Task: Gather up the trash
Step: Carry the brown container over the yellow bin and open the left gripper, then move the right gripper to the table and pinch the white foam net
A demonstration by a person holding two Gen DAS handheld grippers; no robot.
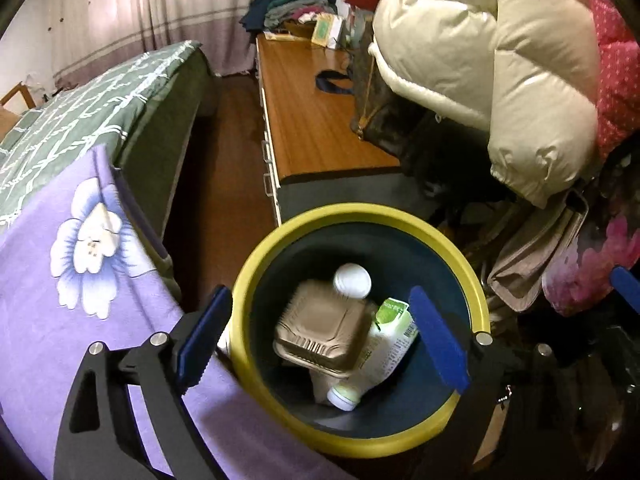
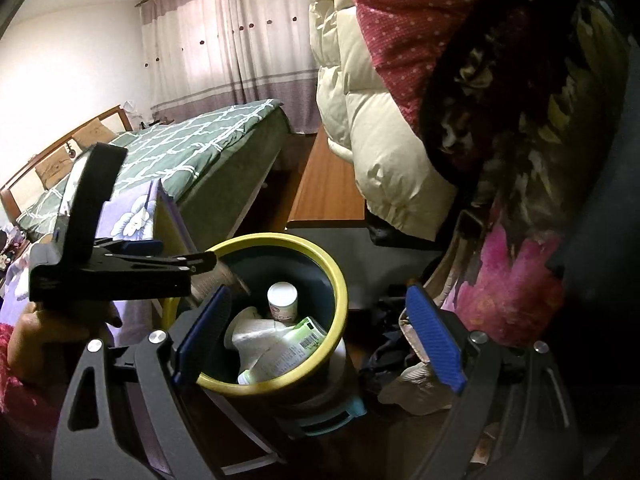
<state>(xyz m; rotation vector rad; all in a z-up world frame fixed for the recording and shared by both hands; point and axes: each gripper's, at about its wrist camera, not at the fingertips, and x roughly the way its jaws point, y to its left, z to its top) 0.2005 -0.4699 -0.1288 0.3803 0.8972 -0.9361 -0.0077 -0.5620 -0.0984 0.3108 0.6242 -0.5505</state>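
**Takeout box dropping into bin, both tools empty**

Left to right, left wrist view: bed with a purple floral sheet hanging at the left edge. Left tool sits over the yellow-rimmed bin, fingers spread wide, nothing between the pads. Left finger is outside the rim on the sheet side, right finger over the bin's inside. Brown takeout box is blurred inside the bin, looks mid-fall or just landing. It lies on a green-and-white bottle, with a white-capped jar behind it. Wooden table beyond the bin, puffy cream jacket piled to the right.

Right wrist view: left tool comes in from the left over the rim, a hand gripping its handle. Right tool is also spread and empty, bin between its fingers from this angle, not touching as far as I can tell.

Risks:
- Box may settle tilted on the bottle and stick up, leaving less room for later items.
- Left finger is close to the rim. Pulling out sideways could clip it and tip the bin.
- Loose sheet beside the bin could snag that finger.
- Clothes pile at right crowds the right tool's path.
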